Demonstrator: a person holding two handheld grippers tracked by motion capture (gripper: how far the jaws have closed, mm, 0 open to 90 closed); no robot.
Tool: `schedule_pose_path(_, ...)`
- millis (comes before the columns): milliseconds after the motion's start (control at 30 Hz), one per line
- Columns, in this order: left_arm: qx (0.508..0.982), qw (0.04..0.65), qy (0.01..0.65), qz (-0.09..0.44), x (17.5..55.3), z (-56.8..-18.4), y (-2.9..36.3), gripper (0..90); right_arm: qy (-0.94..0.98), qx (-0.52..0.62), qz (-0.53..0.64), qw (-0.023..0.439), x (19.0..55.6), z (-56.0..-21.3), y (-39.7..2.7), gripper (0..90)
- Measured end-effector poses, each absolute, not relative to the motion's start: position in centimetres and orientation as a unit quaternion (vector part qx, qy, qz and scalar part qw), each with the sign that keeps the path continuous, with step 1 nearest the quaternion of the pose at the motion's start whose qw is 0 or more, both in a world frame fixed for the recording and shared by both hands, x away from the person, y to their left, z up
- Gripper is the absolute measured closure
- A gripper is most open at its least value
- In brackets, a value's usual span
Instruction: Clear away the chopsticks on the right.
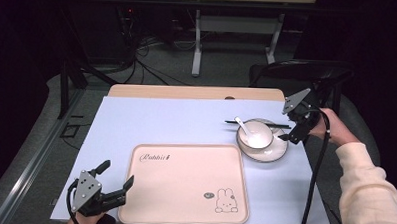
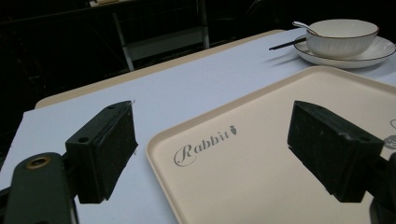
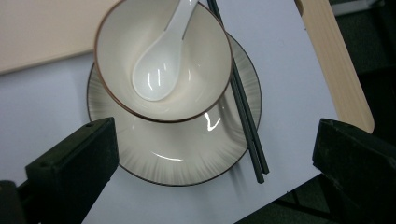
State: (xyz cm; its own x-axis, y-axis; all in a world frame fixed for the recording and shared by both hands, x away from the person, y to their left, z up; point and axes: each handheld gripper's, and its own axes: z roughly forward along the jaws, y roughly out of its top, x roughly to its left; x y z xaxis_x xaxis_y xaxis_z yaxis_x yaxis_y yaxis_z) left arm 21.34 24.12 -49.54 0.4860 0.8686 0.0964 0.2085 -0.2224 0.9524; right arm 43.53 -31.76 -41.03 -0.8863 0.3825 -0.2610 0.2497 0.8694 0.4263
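Note:
A white bowl with a white spoon in it stands on a ribbed plate at the right of the table. Black chopsticks lie across the plate's far rim. My right gripper hovers open just right of the plate; in the right gripper view its jaws straddle the plate, bowl, spoon and chopsticks from above. My left gripper is open at the front left corner of the cream rabbit tray, its jaws either side of the tray's edge.
A pale mat covers the wooden table; its far and left parts are bare. The table's right edge is close to the plate. A dark chair stands behind the right gripper. Cables lie on the floor beyond.

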Motion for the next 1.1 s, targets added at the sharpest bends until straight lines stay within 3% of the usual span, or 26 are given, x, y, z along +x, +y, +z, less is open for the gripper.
schedule_pose_path(367,0.706,0.491,0.383,0.337,21.2,-49.6,24.1,15.4,0.963,0.158,0.151,0.160,47.2,-43.2,-31.8,9.0)
schedule_pose_path(467,0.708,0.490,0.382,0.336,21.2,-49.5,24.2,15.4,0.963,0.164,0.149,0.153,48.1,-44.3,-31.7,15.8)
schedule_pose_path(500,0.708,0.490,0.382,0.336,21.2,-49.5,24.2,15.4,0.965,0.164,0.130,0.158,48.6,-44.9,-31.6,25.5)
schedule_pose_path(700,0.708,0.489,0.383,0.336,21.1,-49.5,24.2,15.4,0.966,0.156,0.108,0.176,49.6,-46.1,-31.0,46.6)
schedule_pose_path(733,0.708,0.489,0.383,0.336,21.1,-49.5,24.2,15.4,0.966,0.156,0.108,0.176,49.6,-46.1,-31.0,46.6)
schedule_pose_path(833,0.708,0.488,0.383,0.336,21.1,-49.5,24.2,15.4,0.971,0.145,0.093,0.167,50.2,-47.2,-30.8,60.8)
schedule_pose_path(1100,0.709,0.486,0.383,0.337,21.1,-49.5,24.3,15.4,0.977,0.129,0.070,0.157,50.8,-48.4,-30.3,72.1)
